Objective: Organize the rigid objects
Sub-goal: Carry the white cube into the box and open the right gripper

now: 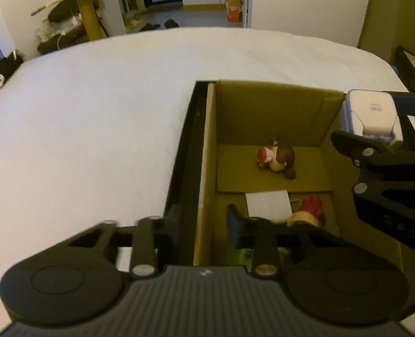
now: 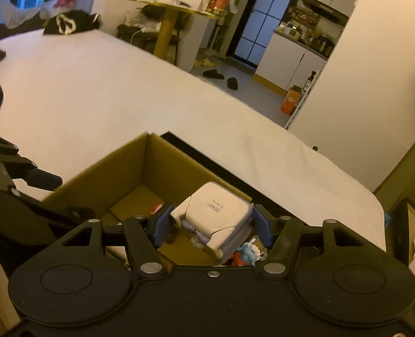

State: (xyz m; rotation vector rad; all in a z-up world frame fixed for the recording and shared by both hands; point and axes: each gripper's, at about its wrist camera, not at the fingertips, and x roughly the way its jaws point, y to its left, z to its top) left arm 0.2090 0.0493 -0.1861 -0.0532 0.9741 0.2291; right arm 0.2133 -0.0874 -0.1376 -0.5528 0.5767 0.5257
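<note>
A brown cardboard box point(image 1: 272, 112) stands open beside the white bed point(image 1: 95, 112). Inside lie a brown-haired doll figure point(image 1: 277, 158), a red-haired figure point(image 1: 310, 213) and a white card point(image 1: 268, 205). My right gripper point(image 2: 211, 223) is shut on a white and lilac toy figure point(image 2: 218, 216), holding it over the box point(image 2: 117, 174); the toy also shows in the left wrist view point(image 1: 372, 116). My left gripper point(image 1: 204, 229) is open and empty, its fingers straddling the box's left wall. A small blue and red figure point(image 2: 247, 254) lies below the held toy.
A black bed frame edge point(image 1: 187, 154) runs along the box's left side. A yellow round side table point(image 2: 168, 14) with a jar stands beyond the bed. Dark clothes point(image 2: 67, 24) lie on the bed's far corner. Slippers point(image 2: 221, 78) lie on the floor.
</note>
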